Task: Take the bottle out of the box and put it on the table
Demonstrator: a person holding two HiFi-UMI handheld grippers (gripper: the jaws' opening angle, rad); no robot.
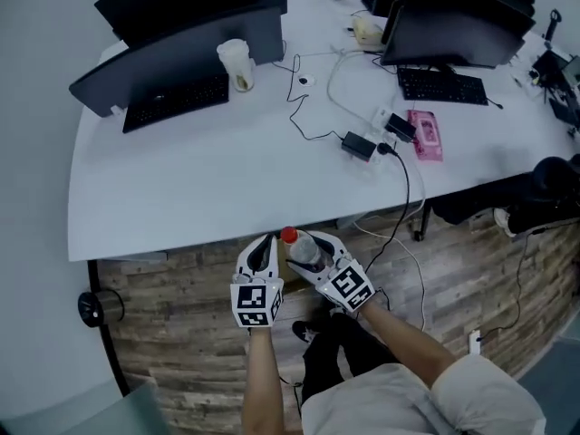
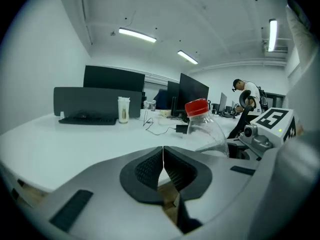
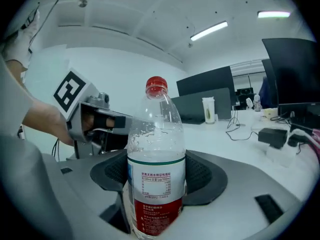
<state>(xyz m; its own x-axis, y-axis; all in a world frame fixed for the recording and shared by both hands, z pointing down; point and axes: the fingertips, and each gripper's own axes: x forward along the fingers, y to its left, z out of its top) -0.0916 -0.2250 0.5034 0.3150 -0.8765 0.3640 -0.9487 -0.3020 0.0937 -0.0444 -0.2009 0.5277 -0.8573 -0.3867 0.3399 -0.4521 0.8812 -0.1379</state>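
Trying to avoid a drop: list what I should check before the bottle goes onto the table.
1. Right gripper grip: ok, jaws shut on the bottle at its label.
2. Red cap on: ok.
3. Bottle upright: ok.
4. Bottle clear of the box: cannot tell, its base is hidden.
5. Landing spot: ok, the table is bare along its near edge.
6. Left gripper out of the way: ok, jaws together, beside the bottle and not touching it.
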